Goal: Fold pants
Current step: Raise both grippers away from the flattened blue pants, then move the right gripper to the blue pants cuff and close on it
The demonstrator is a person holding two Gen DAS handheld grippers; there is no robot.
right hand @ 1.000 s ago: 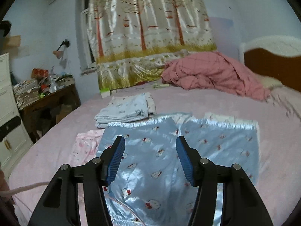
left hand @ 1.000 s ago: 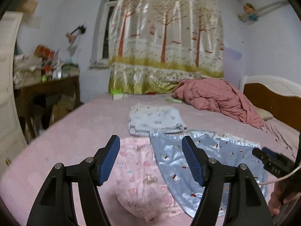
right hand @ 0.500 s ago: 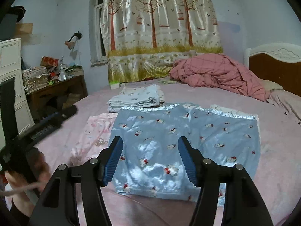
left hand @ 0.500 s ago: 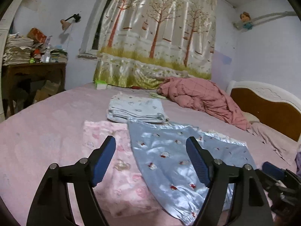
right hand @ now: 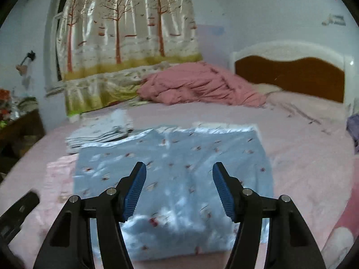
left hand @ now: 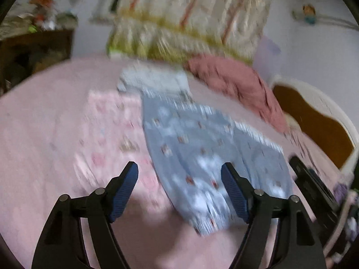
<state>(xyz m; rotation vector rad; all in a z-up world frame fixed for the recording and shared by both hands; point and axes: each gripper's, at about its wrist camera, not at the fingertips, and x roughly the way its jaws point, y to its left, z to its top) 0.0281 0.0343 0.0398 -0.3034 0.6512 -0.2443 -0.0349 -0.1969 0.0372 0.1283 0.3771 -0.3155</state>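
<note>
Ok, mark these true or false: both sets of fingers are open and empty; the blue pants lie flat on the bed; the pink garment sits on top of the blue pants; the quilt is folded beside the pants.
1. True: the left gripper and right gripper are open, nothing between the fingers.
2. True: the blue pants lie spread on the bed.
3. False: the pink garment lies beside them, partly underneath.
4. False: the pink quilt is bunched up near the curtain.

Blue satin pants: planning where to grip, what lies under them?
Under the blue satin pants, a pink garment pokes out beside them on the pink bedsheet; how far it reaches underneath is hidden.
</note>
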